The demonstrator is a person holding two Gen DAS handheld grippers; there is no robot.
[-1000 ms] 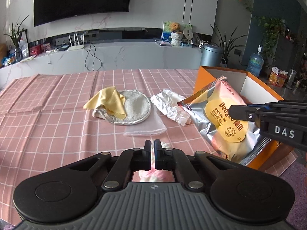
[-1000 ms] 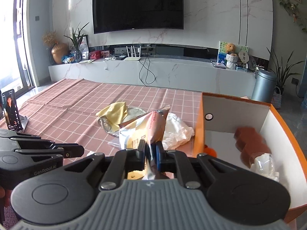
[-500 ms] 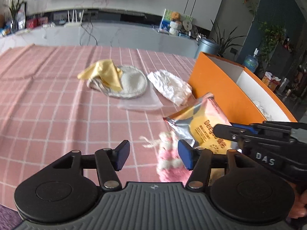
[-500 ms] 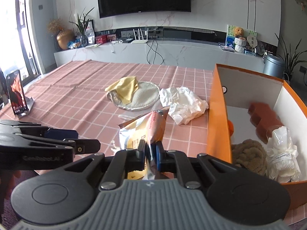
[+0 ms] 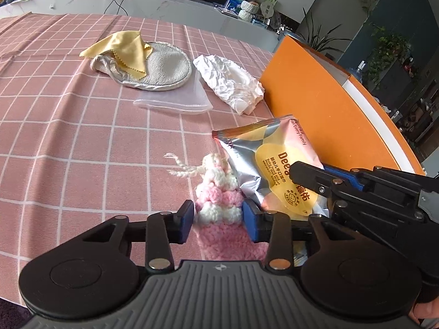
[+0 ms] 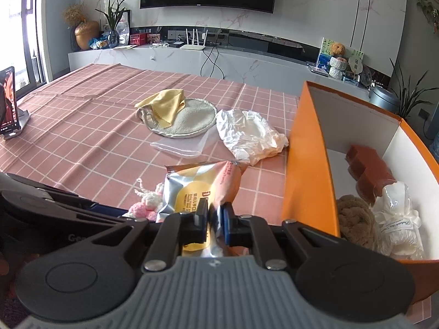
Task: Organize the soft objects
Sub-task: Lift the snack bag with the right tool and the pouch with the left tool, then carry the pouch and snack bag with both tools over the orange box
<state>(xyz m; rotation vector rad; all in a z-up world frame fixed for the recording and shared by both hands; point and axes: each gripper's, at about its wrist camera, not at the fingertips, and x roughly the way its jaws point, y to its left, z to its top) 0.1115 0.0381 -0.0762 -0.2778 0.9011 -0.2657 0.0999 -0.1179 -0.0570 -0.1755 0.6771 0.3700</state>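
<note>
A: Pink-and-white yarn, that's what sits between the left gripper (image 5: 216,216) fingers: a crocheted knit piece (image 5: 219,205) lying on the pink checked tablecloth (image 5: 68,126), with a loose twisted strand trailing off to its left.

B: Are the jaws clamped on it?

A: They have just been closing in on it. The blue pads stand at either side of the knit, right against its edges, but I cannot tell whether they press it yet.

B: And the right gripper (image 6: 213,223)?

A: Its jaws are nearly together, pinched on the near edge of a silver, yellow and pink foil wipes packet (image 6: 203,189). The packet lies low over the cloth, just beside the knit piece and overlapping its right edge.

B: Where is the box?

A: The orange cardboard box (image 6: 307,164) stands just right of the packet. Inside it are a brown block (image 6: 367,170), a tan knitted bundle (image 6: 354,219) and a white item wrapped in clear plastic (image 6: 397,213).

B: What else is on the cloth?

A: Farther back, a round grey pad (image 5: 162,68) with a yellow cloth (image 5: 123,49) draped over its left side, a clear plastic bag (image 5: 178,101) touching the pad's near edge, and a crumpled white bag (image 5: 233,82) near the box wall. A phone on a stand (image 6: 9,101) is at the far left edge.
</note>
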